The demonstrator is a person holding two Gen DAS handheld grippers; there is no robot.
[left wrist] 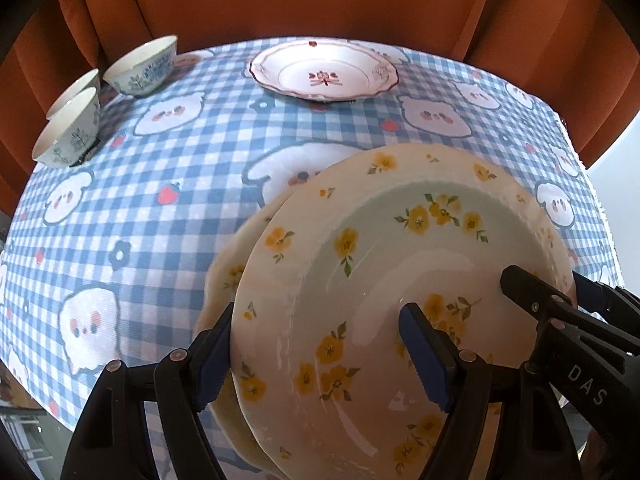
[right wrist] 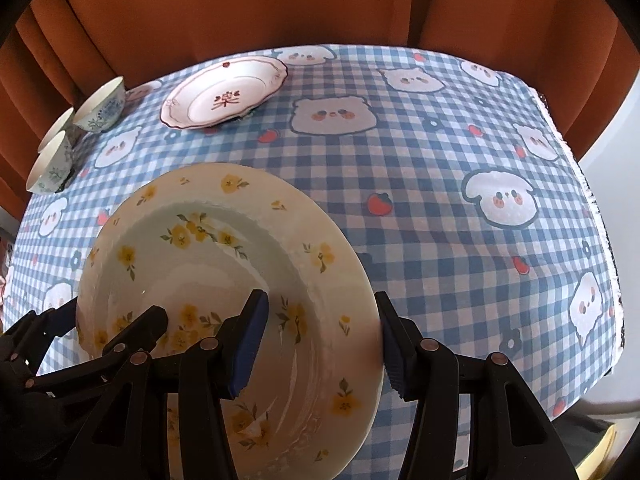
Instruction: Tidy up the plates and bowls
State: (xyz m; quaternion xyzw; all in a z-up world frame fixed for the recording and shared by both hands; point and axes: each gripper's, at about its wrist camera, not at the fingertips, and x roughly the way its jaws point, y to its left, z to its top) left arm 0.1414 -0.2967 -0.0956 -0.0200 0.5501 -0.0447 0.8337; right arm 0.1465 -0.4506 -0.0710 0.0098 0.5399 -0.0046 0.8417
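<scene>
I hold the yellow flower plates (left wrist: 384,264) over the near bench (left wrist: 160,240), my left hand-held gripper (left wrist: 320,356) and right hand-held gripper (right wrist: 320,344) each pinching a rim. Next I should carry them far to the red-patterned plate (left wrist: 324,74) and lower slowly.

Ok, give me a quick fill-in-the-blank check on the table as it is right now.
1. The left gripper and right gripper both grip the flowered plate, whose flowers are ____.
2. The small bowls at the table's far left number ____.
3. The red-patterned plate rests on a tablecloth checked white and ____.

Missing words: yellow; three; blue.
</scene>
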